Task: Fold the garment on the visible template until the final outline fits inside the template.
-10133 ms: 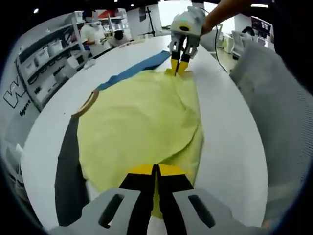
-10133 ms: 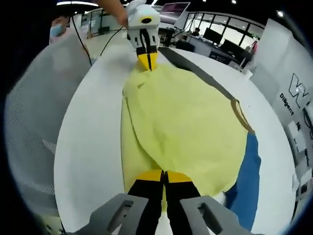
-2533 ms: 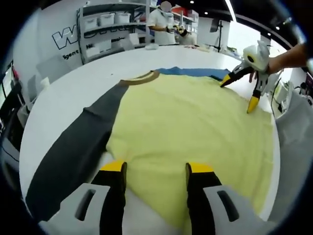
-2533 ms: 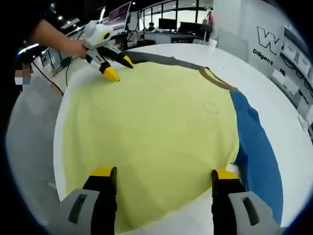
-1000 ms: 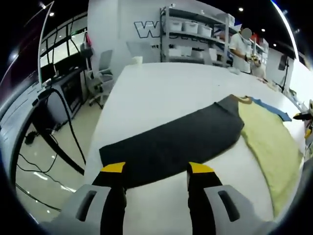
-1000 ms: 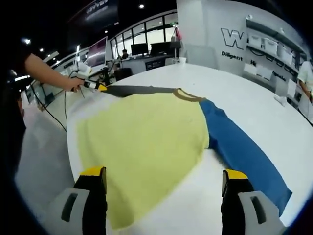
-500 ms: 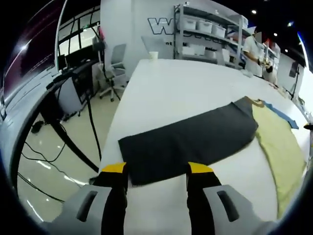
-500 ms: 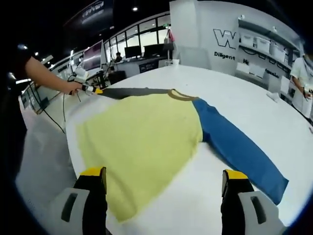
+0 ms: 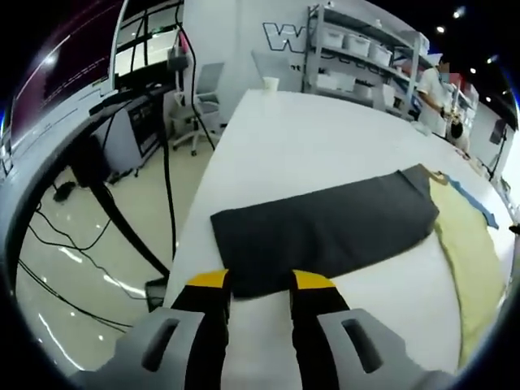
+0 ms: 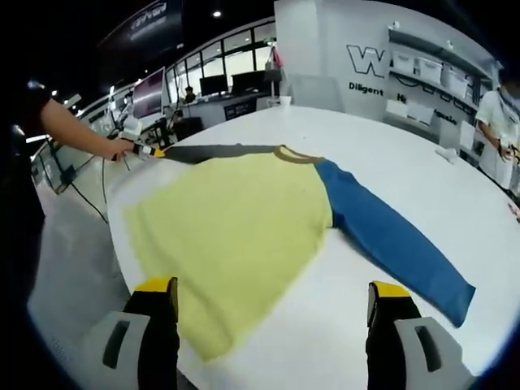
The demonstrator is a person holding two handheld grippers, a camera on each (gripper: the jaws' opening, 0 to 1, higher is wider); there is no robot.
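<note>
The garment lies flat on the white table [image 10: 382, 154]: a yellow body [image 10: 236, 227], a brown collar [image 10: 296, 154], a blue sleeve [image 10: 390, 240] and a dark grey sleeve [image 9: 325, 231]. My left gripper [image 9: 260, 283] sits at the grey sleeve's cuff end near the table's edge, its jaws partly narrowed with the cuff's edge between them, still open. In the right gripper view the left gripper [image 10: 149, 149] shows far off, held by a hand. My right gripper [image 10: 271, 289] is wide open over the yellow hem, with the blue sleeve ahead to the right.
The table's edge [image 9: 191, 219] drops to a floor with cables [image 9: 89, 244] and a chair [image 9: 203, 93]. Shelves with bins [image 9: 357, 49] stand behind, and a person [image 9: 439, 81] works beside them. A white mesh sheet [image 10: 65, 268] hangs by the table's left side.
The left gripper's jaws have drawn closer together around the grey cuff, and its view has moved nearer. The right gripper view has shifted slightly, and the blue cuff shows more fully.
</note>
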